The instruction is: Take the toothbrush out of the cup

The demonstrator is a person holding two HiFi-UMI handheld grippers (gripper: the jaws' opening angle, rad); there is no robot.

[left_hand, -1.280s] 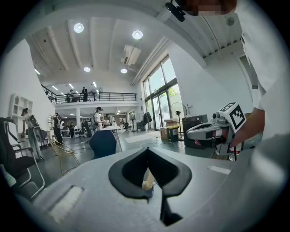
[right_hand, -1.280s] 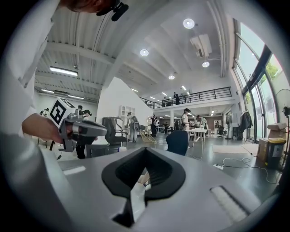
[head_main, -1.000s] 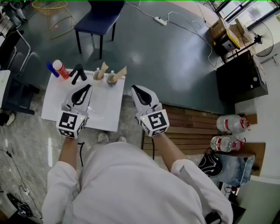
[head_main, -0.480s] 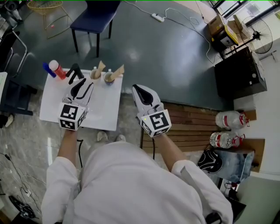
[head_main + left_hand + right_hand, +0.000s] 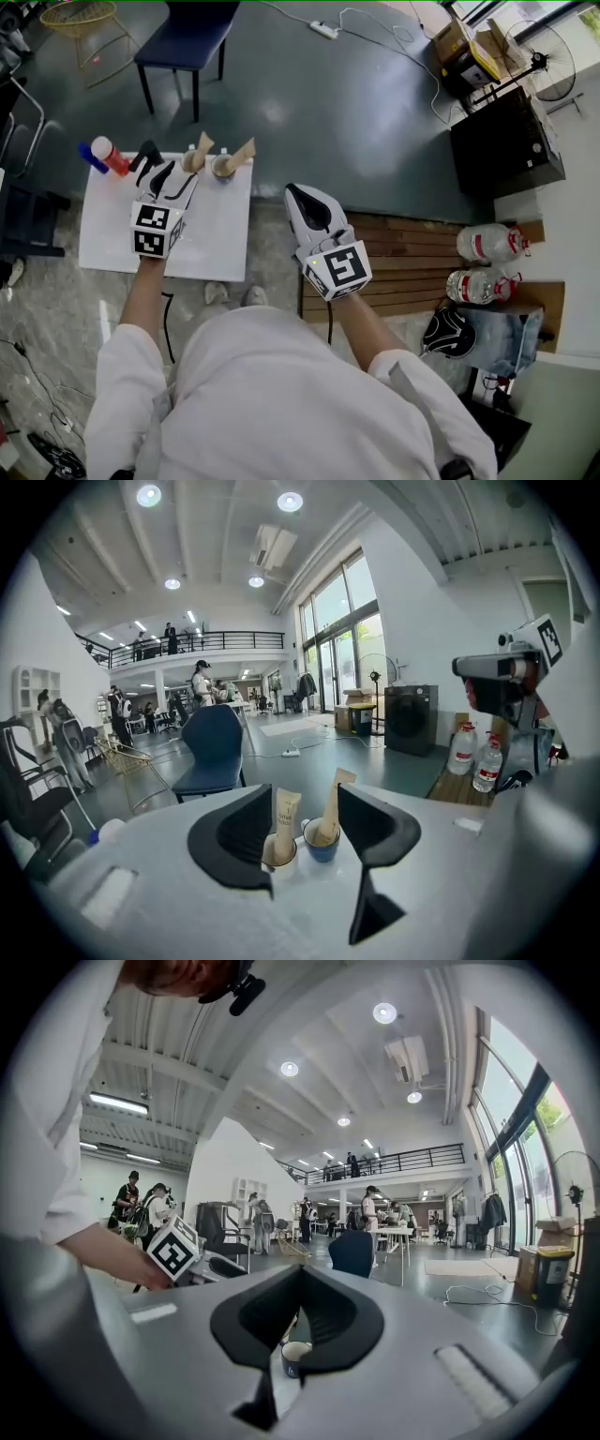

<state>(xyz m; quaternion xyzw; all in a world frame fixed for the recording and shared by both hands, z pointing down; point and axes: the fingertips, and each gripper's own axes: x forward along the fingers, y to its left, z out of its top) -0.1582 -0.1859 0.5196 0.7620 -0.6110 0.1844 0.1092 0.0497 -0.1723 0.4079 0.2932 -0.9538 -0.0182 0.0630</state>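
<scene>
Two cups stand at the far edge of the white table (image 5: pixel 111 234): a tan cup (image 5: pixel 192 162) and a blue cup (image 5: pixel 223 168), each with a cream-coloured tube-like item leaning in it. In the left gripper view the tan cup (image 5: pixel 278 847) and the blue cup (image 5: pixel 322 842) show just ahead, framed by the jaws. My left gripper (image 5: pixel 167 180) hangs over the table just short of the tan cup; its jaws are opening, with nothing between the pads. My right gripper (image 5: pixel 298 193) is shut and empty, off the table's right side above the floor.
A red-and-white bottle (image 5: pixel 110 155), a blue item (image 5: pixel 90 156) and a black object (image 5: pixel 146 156) lie at the table's far left. A dark blue chair (image 5: pixel 183 37) stands beyond. A wooden pallet (image 5: pixel 403 262), water bottles (image 5: pixel 489 244) and a black cabinet (image 5: pixel 502 141) are to the right.
My left gripper has moved forward and down towards the cups, and its jaws have gone from shut to wide apart. The right gripper has stayed where it was.
</scene>
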